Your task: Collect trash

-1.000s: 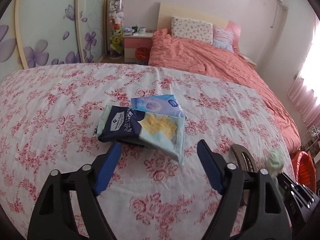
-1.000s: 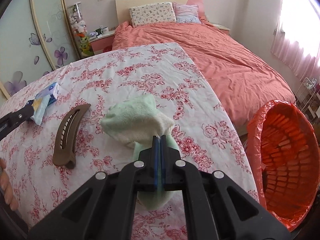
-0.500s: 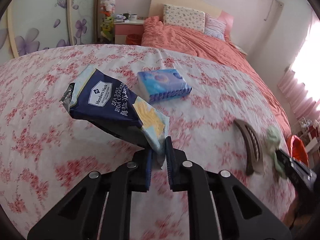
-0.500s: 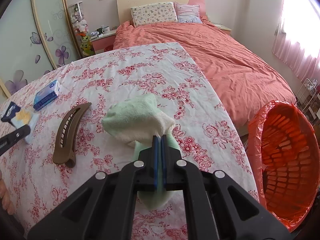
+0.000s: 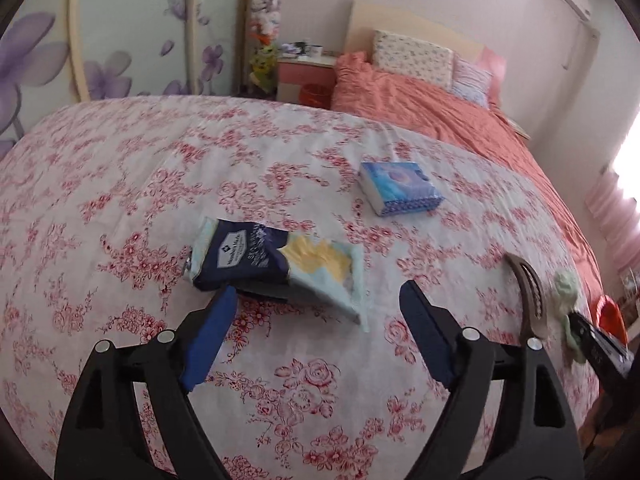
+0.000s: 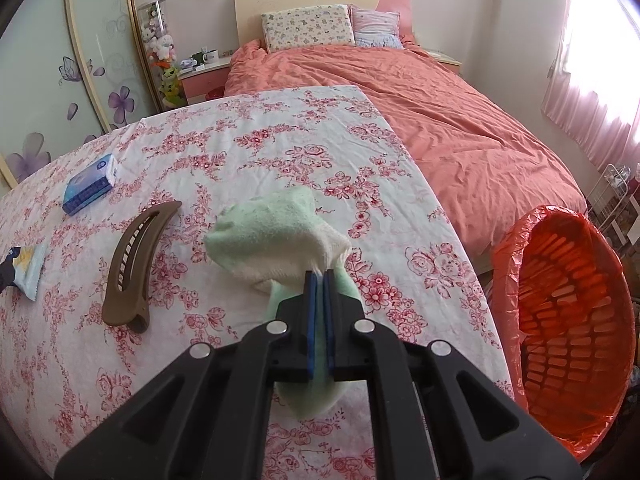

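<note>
My left hand-held gripper [image 5: 316, 312] gapes over the cracker bag [image 5: 276, 266] on the tabletop [image 5: 120, 184]; my right hand-held gripper [image 6: 319, 280] pinches the green cloth [image 6: 276, 236].

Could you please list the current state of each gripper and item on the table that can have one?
left gripper: open, empty, just short of the cracker packet.
right gripper: shut on the green sock.
cracker packet: lying flat on the table, torn open.
green sock: pinched, bunched up.
tissue pack: lying flat, looks sealed.
hair clip: closed, lying on the table.
trash basket: lined with a red bag, tilted in this view.
</note>
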### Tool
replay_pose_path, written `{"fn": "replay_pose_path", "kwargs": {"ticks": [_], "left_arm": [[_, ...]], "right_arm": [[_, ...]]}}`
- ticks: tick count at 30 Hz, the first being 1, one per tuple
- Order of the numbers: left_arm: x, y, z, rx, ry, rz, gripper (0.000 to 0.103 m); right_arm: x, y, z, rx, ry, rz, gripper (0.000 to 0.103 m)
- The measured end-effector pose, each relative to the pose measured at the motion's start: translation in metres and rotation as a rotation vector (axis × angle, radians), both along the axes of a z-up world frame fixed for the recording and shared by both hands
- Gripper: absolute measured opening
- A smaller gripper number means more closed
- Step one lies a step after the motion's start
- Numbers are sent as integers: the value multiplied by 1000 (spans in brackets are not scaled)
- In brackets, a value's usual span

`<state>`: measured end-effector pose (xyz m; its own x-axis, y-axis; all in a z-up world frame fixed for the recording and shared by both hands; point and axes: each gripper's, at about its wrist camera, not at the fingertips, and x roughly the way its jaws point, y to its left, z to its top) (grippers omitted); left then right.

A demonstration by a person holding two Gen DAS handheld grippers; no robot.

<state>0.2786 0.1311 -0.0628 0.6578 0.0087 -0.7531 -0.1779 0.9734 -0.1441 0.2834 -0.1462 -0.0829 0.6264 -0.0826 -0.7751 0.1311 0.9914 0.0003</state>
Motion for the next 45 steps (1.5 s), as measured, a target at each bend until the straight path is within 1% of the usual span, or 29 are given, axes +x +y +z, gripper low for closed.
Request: {"fn": "replay_pose_path", "kwargs": {"ticks": [2, 5, 8, 11, 12, 13, 14, 16, 17, 19, 20, 22, 25, 30, 32, 33, 35, 37, 42, 45], "left_arm": [[8, 4, -5, 2, 32, 56, 83], [20, 11, -13, -13, 70, 107, 83], [34, 15, -18, -12, 93, 120, 83], [45, 14, -18, 20, 84, 97, 82], [47, 14, -18, 21, 80, 87, 80], [50, 14, -19, 27, 78, 80, 74], [52, 14, -19, 37, 72, 71, 73], [55, 13, -19, 53, 55, 43, 61], [55, 13, -19, 58, 51, 34, 60], [58, 14, -20, 64, 37, 19, 50], [57, 16, -20, 64, 31, 10, 47], [54, 20, -20, 48, 19, -10, 39], [47, 21, -19, 16, 7, -55, 35], [22, 12, -20, -30, -2, -172, 34], [11, 5, -20, -29, -2, -230, 35], [7, 2, -19, -17, -1, -238, 36], [4, -2, -18, 10, -3, -233, 43], [5, -5, -17, 41, -4, -211, 57], [15, -15, -17, 74, 7, -164, 68], [24, -15, -20, 120, 31, -122, 69]], "right_arm": [[0, 0, 0, -4, 1, 0, 7], [0, 0, 0, -2, 0, 0, 7], [0, 0, 0, -2, 0, 0, 7], [0, 0, 0, -3, 1, 0, 7], [0, 0, 0, -3, 1, 0, 7], [0, 0, 0, -2, 0, 0, 7], [0, 0, 0, -1, 0, 0, 7], [0, 0, 0, -1, 0, 0, 7], [0, 0, 0, 0, 0, 0, 7], [-1, 0, 0, 4, -1, 0, 7], [-1, 0, 0, 4, -1, 0, 7], [-1, 0, 0, 4, -1, 0, 7], [-1, 0, 0, 5, -1, 0, 7], [-1, 0, 0, 8, -1, 0, 7], [-1, 0, 0, 11, -2, 0, 7], [-1, 0, 0, 13, -2, 0, 7], [-1, 0, 0, 13, -2, 0, 7], [-1, 0, 0, 13, -2, 0, 7], [-1, 0, 0, 14, -2, 0, 7], [-1, 0, 0, 15, -2, 0, 7]]}}
